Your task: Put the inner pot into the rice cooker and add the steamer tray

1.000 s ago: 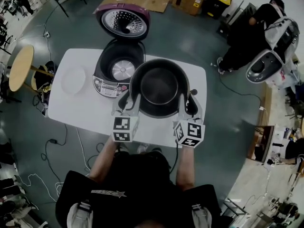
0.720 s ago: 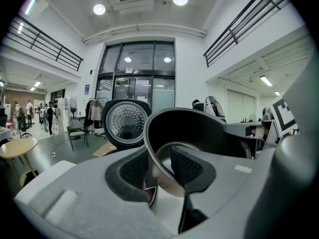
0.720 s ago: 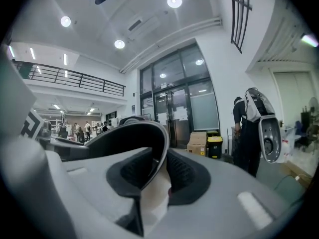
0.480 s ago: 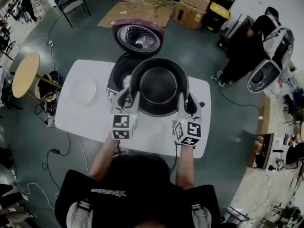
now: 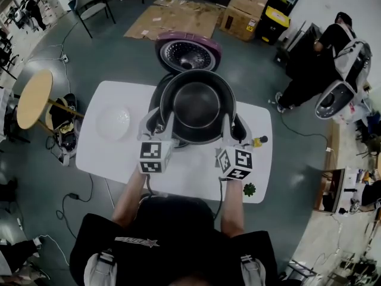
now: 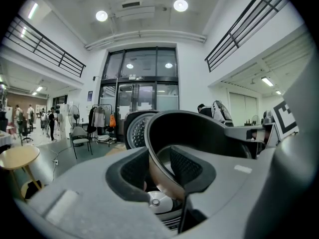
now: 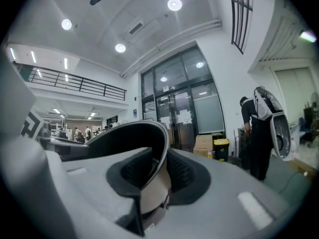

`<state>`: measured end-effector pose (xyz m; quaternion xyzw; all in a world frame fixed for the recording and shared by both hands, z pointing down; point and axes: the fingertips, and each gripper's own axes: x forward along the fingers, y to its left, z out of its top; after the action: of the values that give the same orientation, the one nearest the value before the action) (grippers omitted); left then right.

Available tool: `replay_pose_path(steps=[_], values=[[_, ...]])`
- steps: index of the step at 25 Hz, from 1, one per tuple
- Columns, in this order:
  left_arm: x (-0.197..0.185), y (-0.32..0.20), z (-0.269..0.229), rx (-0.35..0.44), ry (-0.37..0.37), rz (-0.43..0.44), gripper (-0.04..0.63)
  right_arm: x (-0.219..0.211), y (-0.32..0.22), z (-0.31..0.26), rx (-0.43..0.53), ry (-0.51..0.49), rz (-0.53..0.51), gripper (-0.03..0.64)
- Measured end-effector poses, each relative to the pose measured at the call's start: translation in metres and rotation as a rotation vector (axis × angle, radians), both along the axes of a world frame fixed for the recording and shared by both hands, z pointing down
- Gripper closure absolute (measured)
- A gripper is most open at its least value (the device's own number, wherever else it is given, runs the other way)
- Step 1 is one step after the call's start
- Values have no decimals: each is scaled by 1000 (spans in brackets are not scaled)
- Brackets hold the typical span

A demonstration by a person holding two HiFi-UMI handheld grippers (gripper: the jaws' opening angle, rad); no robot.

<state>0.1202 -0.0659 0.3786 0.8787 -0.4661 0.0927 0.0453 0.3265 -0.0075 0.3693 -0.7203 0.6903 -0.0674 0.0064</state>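
While one pale round dish (image 5: pixel 113 122) lies on the bench (image 5: pixel 178 177) left of the fingers, left gripper (image 6: pixel 159 166) fingers clamped on rim, one inner pot (image 5: pixel 196 105) held between two grippers, over one open rice cooker (image 5: pixel 189 53), right gripper (image 7: pixel 153 176) fingers clamped on opposite rim.

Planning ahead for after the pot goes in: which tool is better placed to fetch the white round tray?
Left, probably. The left tool and right tool both grip the inner pot, but the white tray lies on the table on the left one's side; the right would have to cross.
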Motion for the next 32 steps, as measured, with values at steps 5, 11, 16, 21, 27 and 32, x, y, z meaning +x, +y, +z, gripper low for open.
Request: replay_pose_path(steps=[5,11,16,21,27,32], values=[[-17,-29,-3,1,-2,0,453,-18,-29,5,-22,-15,-1,520],[-47,-53,14,-23,-10,-11,457,-46,-53,24,-59,-29,3,520],[-54,-73,32,-52,-25,6,457,-55,-69,45,-102,-39,19,520],[-52,-95,56,-108,-61,36,456,-54,-85,68,-167,-54,47,518],[-48,-112,80,-188,-74,68,456,-53,-99,95,-266,-83,63,518],[-39,-122,100,-243,-93,98,454,-47,-104,114,-340,-101,92,519]])
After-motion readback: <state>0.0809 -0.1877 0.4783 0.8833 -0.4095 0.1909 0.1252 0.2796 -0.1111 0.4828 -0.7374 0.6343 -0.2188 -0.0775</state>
